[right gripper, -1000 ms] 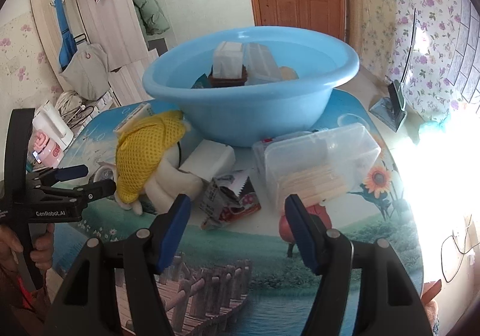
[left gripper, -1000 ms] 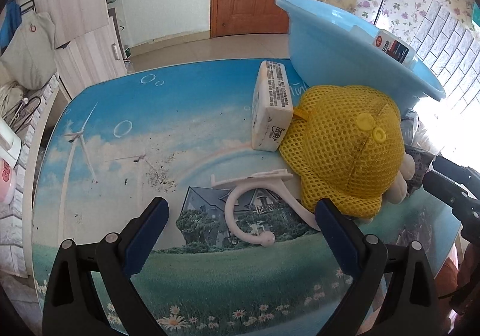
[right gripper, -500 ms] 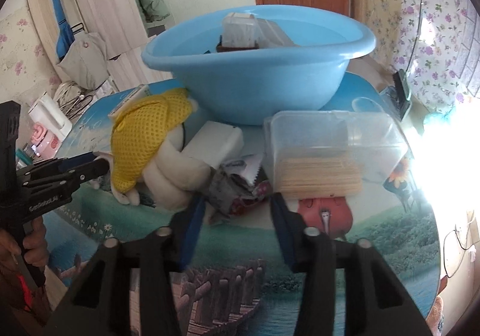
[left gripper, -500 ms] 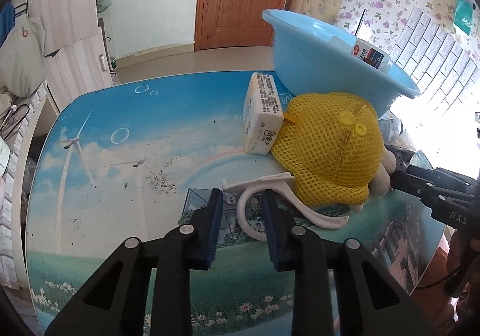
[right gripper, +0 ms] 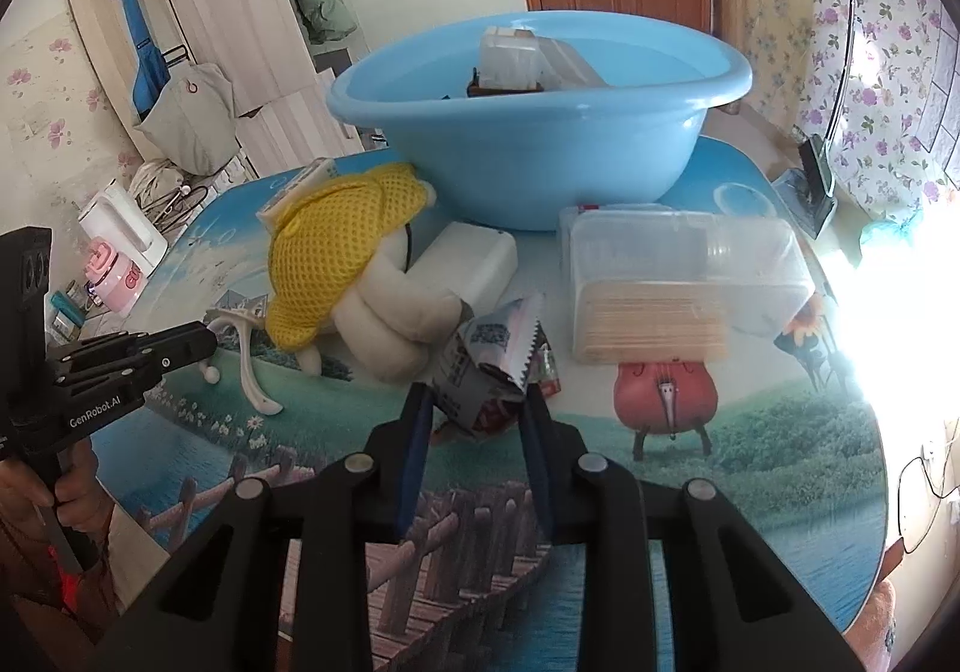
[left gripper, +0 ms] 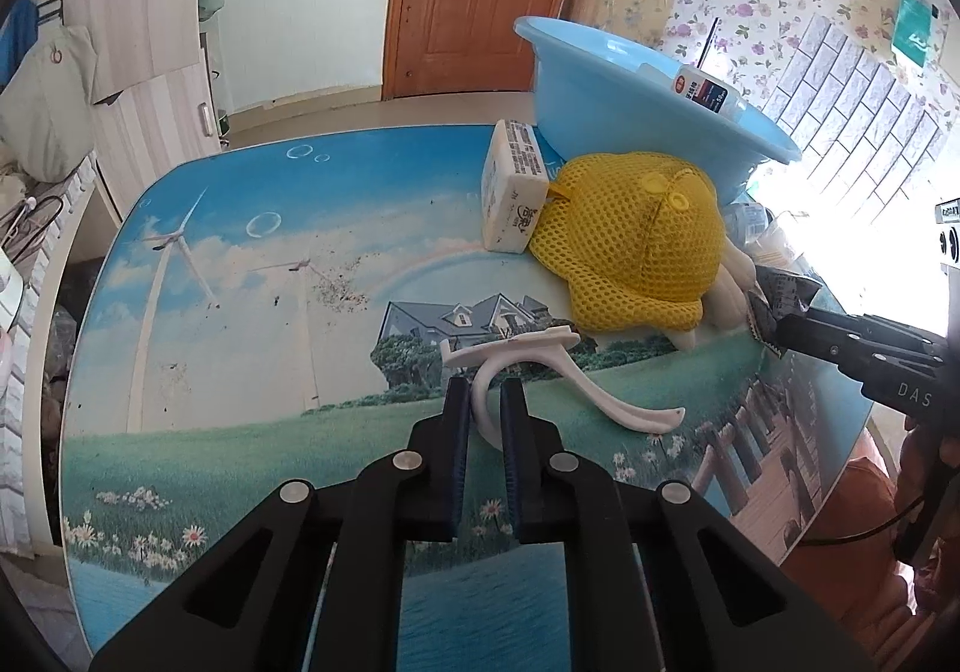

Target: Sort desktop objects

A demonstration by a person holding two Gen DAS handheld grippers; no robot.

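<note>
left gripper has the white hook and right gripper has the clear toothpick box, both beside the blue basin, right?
Not quite: the right wrist view shows the right gripper shut on the crumpled snack packet, not the clear box. The left gripper does hold the white hook.

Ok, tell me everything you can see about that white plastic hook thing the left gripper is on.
The white hook looks like glossy moulded plastic: a flat base plate, one curled hook and a longer tapering arm ending in a small knob. It lies flat on the printed tabletop, just in front of the yellow mesh cap. The left gripper is shut on its curled part.
</note>
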